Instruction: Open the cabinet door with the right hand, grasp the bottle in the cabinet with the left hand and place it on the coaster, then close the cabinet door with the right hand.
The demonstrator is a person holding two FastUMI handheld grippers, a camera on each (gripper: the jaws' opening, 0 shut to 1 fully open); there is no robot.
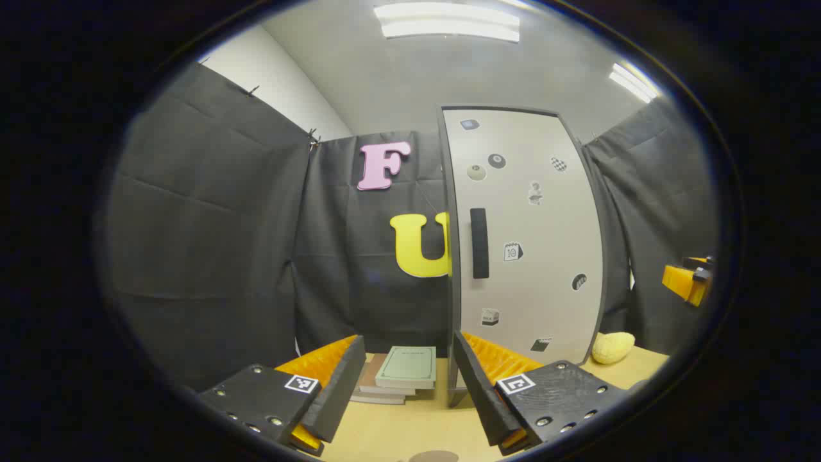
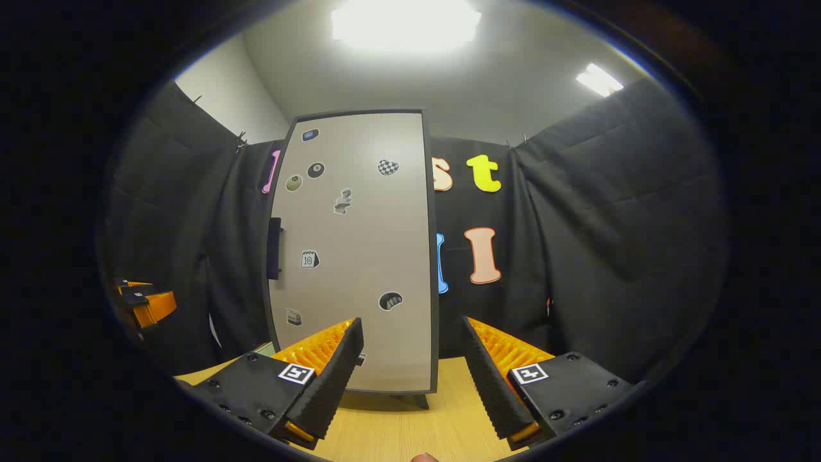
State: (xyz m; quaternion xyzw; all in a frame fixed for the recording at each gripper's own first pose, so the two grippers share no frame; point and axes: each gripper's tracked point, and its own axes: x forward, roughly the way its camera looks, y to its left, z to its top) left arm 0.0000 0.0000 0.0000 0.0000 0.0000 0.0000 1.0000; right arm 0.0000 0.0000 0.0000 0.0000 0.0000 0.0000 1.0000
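While the cabinet door stands shut, first step falls to the right gripper: hangs open and empty, fingers spread wide, door just ahead and slightly toward its left finger. Dark vertical handle sits on the door's far left edge, well off to the left of those fingers, so best to swing leftward, square up to the bar, close both fingers on it, then pull along the hinge arc rather than straight back. Hinges presumably on the opposite edge, though not visible.

Left gripper likewise open, holding nothing; same handle above and just right of its right finger. Better kept back, clear of the door's sweep. Bottle hidden, presumably behind the door. Coaster possibly the dark round shape at the bottom rim below the fingers, too cropped to be sure.

Pale wooden tabletop below; stacked books between the left fingers, farther off; yellow lumpy object off to the right, beside the cabinet. Black cloth walls around, bright ceiling lights overhead.
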